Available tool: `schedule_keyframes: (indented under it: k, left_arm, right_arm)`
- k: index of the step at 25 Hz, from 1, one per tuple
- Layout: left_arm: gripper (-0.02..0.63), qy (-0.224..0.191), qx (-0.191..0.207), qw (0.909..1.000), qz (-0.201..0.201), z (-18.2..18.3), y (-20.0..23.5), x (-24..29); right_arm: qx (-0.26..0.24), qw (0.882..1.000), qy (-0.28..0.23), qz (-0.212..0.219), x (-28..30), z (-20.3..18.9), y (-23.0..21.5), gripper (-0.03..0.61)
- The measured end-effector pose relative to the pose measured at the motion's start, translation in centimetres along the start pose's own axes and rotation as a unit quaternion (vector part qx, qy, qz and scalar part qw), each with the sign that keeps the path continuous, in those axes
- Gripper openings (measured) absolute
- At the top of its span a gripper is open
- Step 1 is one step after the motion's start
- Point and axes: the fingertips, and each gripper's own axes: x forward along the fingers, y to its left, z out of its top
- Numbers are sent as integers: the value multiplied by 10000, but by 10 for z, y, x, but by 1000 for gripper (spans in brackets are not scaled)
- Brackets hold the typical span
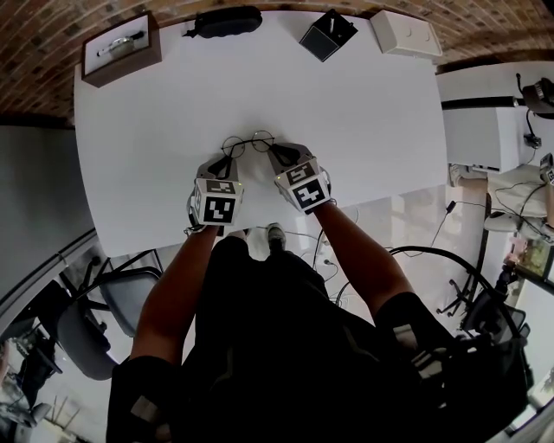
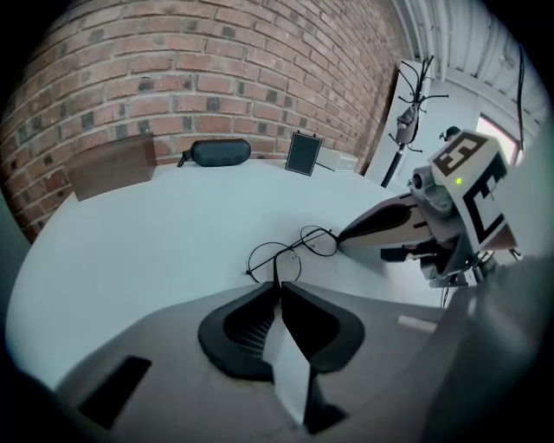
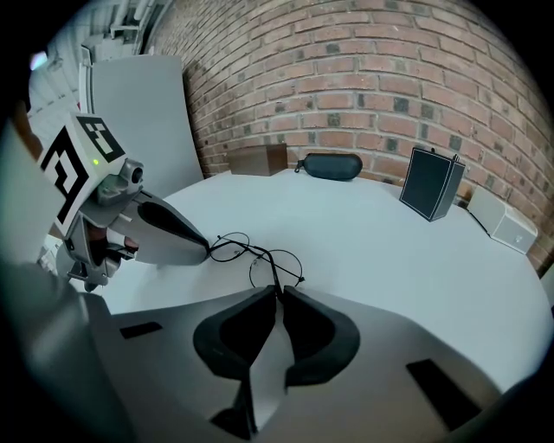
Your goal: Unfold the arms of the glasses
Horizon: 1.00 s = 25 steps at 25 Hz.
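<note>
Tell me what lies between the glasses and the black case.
Nothing: only bare white table separates the glasses and the case, as the head view shows.

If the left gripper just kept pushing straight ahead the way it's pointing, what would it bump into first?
The glasses: the left gripper's jaws look pinched on a thin wire arm, and the nearer round lens lies right ahead. Pointing downward, it would probably then meet the white table.

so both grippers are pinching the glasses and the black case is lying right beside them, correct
No. The black case lies at the far edge of the table, well apart from the glasses, as the head view shows. The left gripper and the right gripper are indeed both pinching the glasses.
</note>
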Motion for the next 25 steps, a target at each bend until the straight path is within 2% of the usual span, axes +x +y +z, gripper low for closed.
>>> schedule_keyframes:
  k: [6,14,25]
  left_arm:
    - [37,-49,-37,10000,-50,0,-4,-3]
    - [35,-262,15,9997,21,4,-3,-12]
    - [35,-453,146,9987,191,3,-22,-27]
  right_arm:
    - [4,10000,-63,-3,-5,1,2,29]
    - [-104,9992,-394,44,-18,19,12,25]
    - [-240,9968,-651,386,-42,22,37,21]
